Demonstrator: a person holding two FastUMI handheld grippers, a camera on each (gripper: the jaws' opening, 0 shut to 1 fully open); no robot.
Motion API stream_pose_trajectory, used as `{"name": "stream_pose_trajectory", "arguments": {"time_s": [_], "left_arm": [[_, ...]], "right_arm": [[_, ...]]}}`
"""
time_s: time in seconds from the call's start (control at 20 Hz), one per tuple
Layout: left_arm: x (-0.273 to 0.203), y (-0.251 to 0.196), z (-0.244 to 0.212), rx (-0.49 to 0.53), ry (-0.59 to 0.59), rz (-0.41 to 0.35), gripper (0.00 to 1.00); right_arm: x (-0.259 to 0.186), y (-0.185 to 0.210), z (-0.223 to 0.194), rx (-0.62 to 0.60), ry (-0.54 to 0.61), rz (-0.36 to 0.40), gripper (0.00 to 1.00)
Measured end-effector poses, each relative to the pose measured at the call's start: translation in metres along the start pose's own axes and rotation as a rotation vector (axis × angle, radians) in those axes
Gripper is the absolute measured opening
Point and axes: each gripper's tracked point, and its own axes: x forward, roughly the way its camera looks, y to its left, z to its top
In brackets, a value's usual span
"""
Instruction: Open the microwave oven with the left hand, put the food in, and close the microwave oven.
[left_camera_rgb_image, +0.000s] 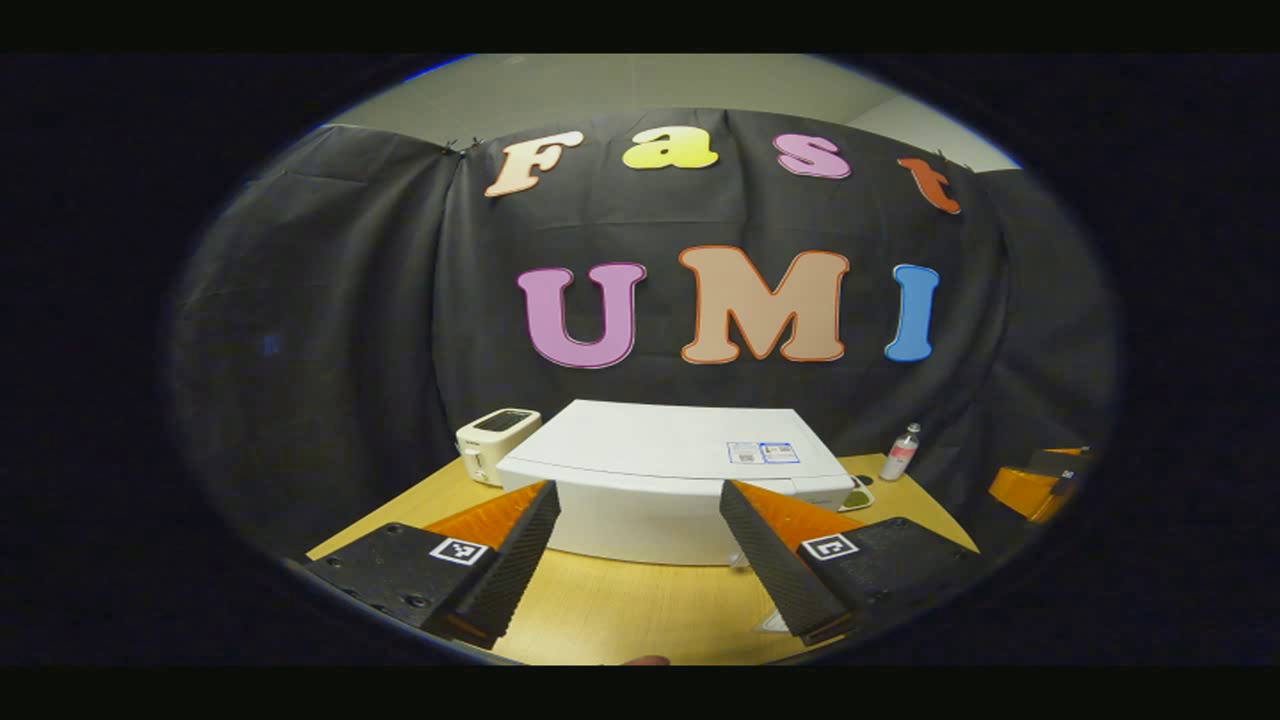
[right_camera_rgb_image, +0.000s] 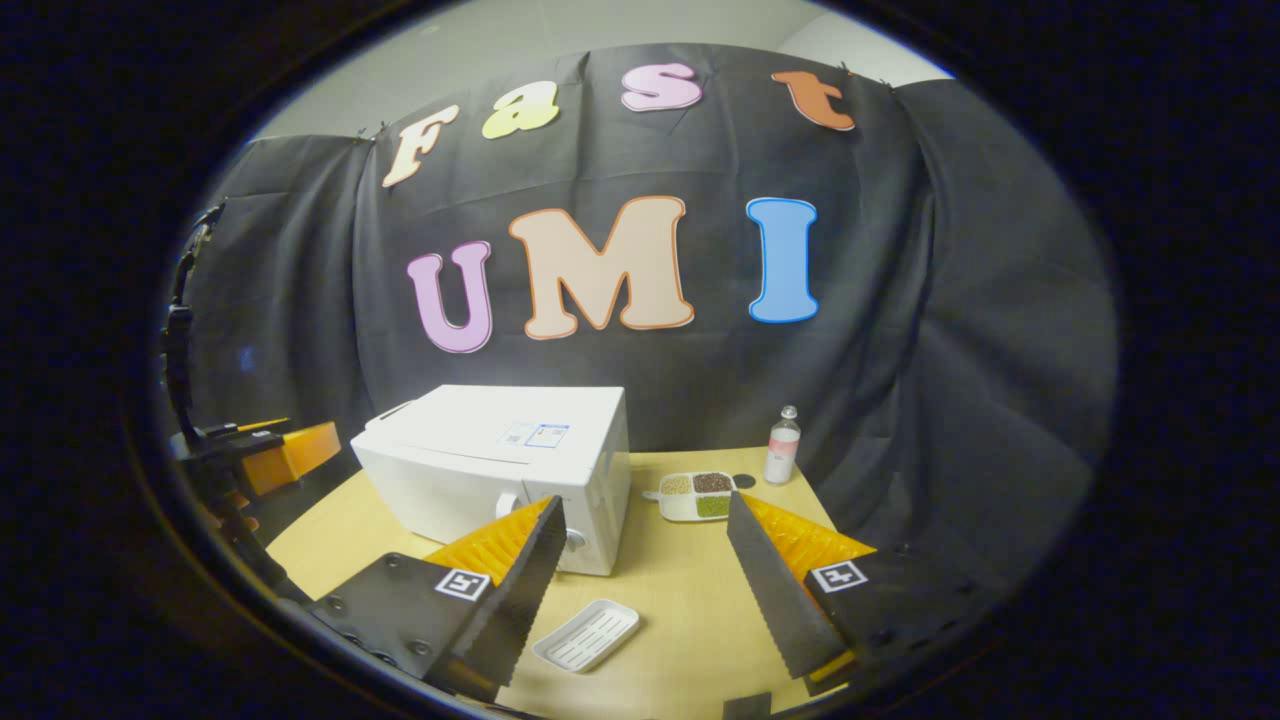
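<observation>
Both tongs are spread wide and hold nothing. Ahead of the left tongs (left_camera_rgb_image: 637, 540), the shut white microwave oven (left_camera_rgb_image: 680, 480) sits on the counter (left_camera_rgb_image: 620, 610), bare wood between them. Between the right tongs (right_camera_rgb_image: 645, 560) lies a white tray (right_camera_rgb_image: 586, 634); beyond them, a divided food dish (right_camera_rgb_image: 697, 495) just right of the oven.

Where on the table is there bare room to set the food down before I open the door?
Bare wood lies in front of the white microwave oven, around the small white ribbed tray, and runs right toward the table's edge. It is crowded behind: the divided white dish of grains and the small clear bottle sit by the oven's right side; a cream toaster flanks its left.
</observation>
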Motion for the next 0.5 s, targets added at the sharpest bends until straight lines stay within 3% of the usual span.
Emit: {"name": "stream_pose_trajectory", "arguments": {"time_s": [0.25, 0.5], "left_arm": [[-0.007, 0.004, -0.01, 0.008, 0.023, 0.015, 1.0], [-0.006, -0.003, -0.018, -0.005, 0.061, -0.004, 0.95]], "right_arm": [[-0.002, -0.002, -0.002, 0.014, 0.001, 0.009, 0.92], [0.0, -0.008, -0.004, 0.021, 0.01, 0.003, 0.92]]}}
